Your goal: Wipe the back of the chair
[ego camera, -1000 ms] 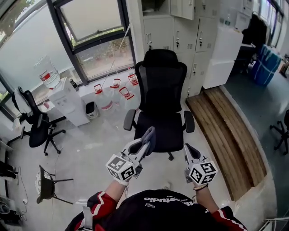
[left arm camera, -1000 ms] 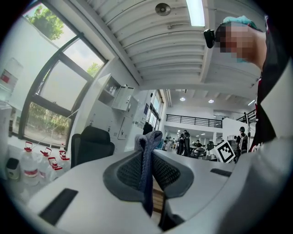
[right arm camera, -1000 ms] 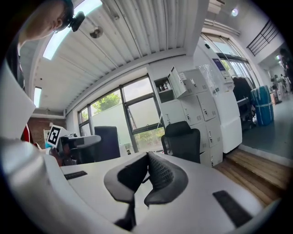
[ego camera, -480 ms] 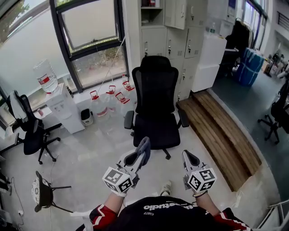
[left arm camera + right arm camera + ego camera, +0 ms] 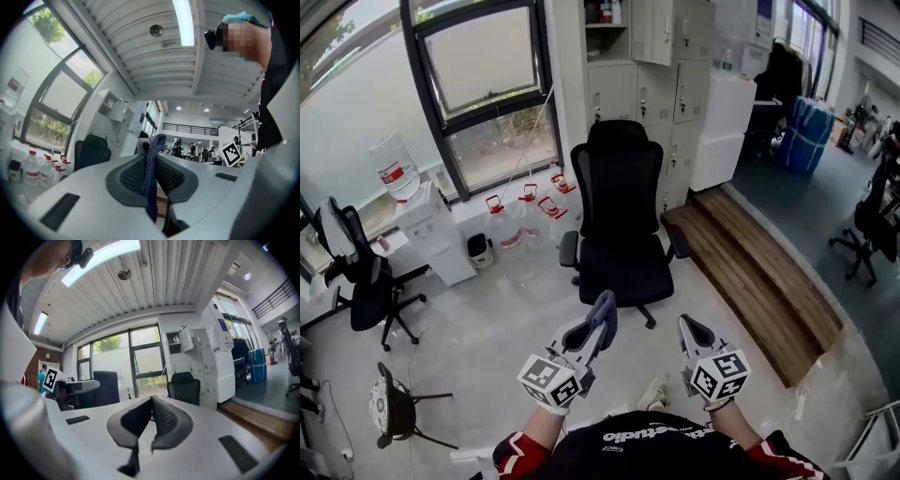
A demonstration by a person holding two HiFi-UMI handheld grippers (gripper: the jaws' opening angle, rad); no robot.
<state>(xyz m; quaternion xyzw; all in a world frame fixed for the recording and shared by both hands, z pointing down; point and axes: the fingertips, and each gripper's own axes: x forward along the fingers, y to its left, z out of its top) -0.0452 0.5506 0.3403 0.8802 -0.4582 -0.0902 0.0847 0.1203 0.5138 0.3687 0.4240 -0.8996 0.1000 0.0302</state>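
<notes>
Open floor [image 5: 506,309] lower centre, straight run up to chair [image 5: 619,206]. Water jugs [image 5: 502,232] crowding its left, wooden step [image 5: 750,272] hemming right, lockers [image 5: 694,94] close behind, little gap there.

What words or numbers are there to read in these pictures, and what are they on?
"studio", I think: the end of the white print on the shirt; the rest is too blurred to read.
Bottle, red label: too small to read.
Locker sign, blue: too small to read.
Cubes on the left gripper and right gripper: black-and-white squares only, no words.
</notes>
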